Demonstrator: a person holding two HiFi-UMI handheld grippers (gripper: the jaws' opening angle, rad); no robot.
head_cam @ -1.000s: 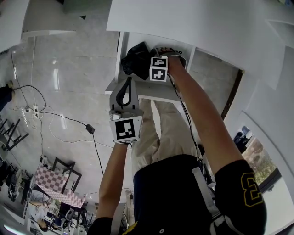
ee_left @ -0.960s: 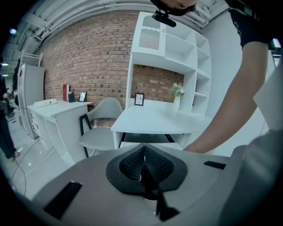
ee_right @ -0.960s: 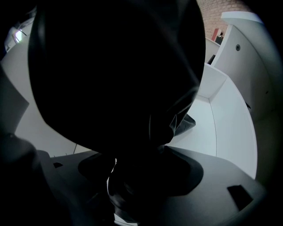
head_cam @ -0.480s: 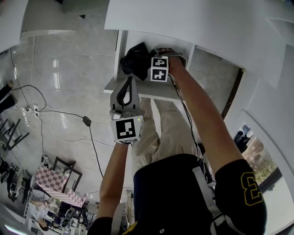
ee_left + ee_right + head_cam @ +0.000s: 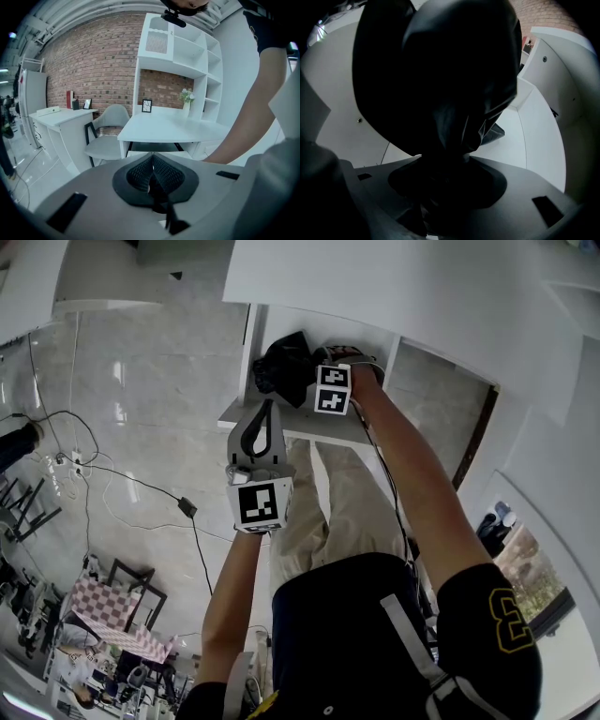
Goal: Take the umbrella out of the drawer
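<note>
Pale marble floor [image 5: 141,381] under a white desk [image 5: 375,277]. We found the black folded fabric umbrella [image 5: 279,364] in the open white drawer [image 5: 291,433], upper centre of the head view. The right gripper [image 5: 443,161], nearer, pointed down; its jaws had just been closing and pinched the cloth. The left gripper [image 5: 152,161], lower in frame, was pressed together and empty. Legible: yellow "3" on the sleeve [image 5: 497,615].

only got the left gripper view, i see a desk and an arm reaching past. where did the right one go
Observer: The right hand-held gripper points down into the open drawer.
Operator: is the umbrella in there
Observer: Yes, a black folded umbrella fills the right gripper view.
Operator: gripped yet
Observer: The jaws have just been closing with the umbrella's fabric between them. It looks pinched, and it is not yet out of the drawer.
</note>
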